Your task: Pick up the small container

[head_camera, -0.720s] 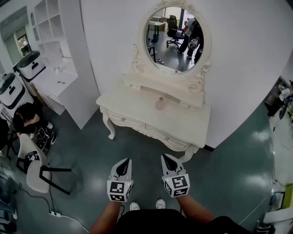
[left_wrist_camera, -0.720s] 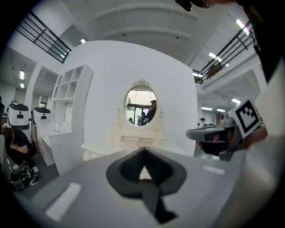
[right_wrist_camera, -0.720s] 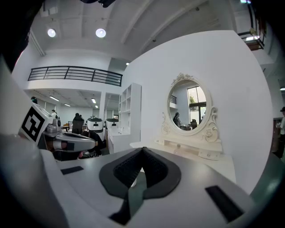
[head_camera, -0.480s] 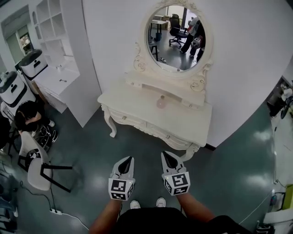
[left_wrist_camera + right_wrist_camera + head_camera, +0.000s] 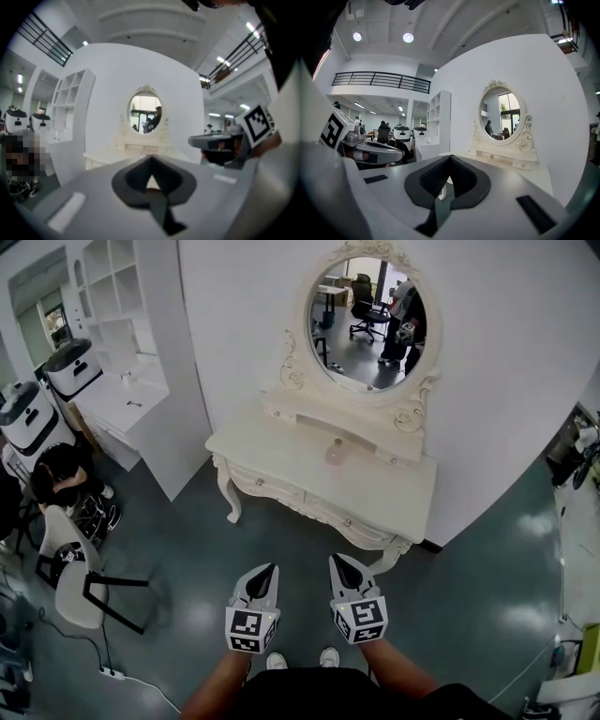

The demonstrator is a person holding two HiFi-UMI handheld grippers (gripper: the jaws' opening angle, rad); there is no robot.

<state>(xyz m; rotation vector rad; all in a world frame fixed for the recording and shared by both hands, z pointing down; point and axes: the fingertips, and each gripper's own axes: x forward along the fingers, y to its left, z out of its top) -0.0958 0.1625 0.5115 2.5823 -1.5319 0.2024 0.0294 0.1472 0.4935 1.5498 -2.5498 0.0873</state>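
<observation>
A small pinkish container [image 5: 336,453] stands upright on the cream dressing table [image 5: 281,463], just below the oval mirror [image 5: 367,322]. Both grippers hang low in the head view, over the green floor and well short of the table. My left gripper [image 5: 268,569] is shut with nothing between its jaws, and in the left gripper view its tips [image 5: 151,158] meet in front of the distant table. My right gripper [image 5: 337,562] is beside it, also shut and empty, its tips [image 5: 450,157] meeting and pointing at the table's left part. The person's forearms show at the bottom.
A white shelving unit with a counter [image 5: 127,381] stands left of the table. Farther left are white machines [image 5: 71,367], a seated person [image 5: 56,480] and a white chair [image 5: 67,579]. A cable with a power strip [image 5: 111,673] lies on the floor.
The head view has moved a little forward and to the left, so the dressing table sits slightly nearer and to the right. Both grippers stay shut, side by side.
</observation>
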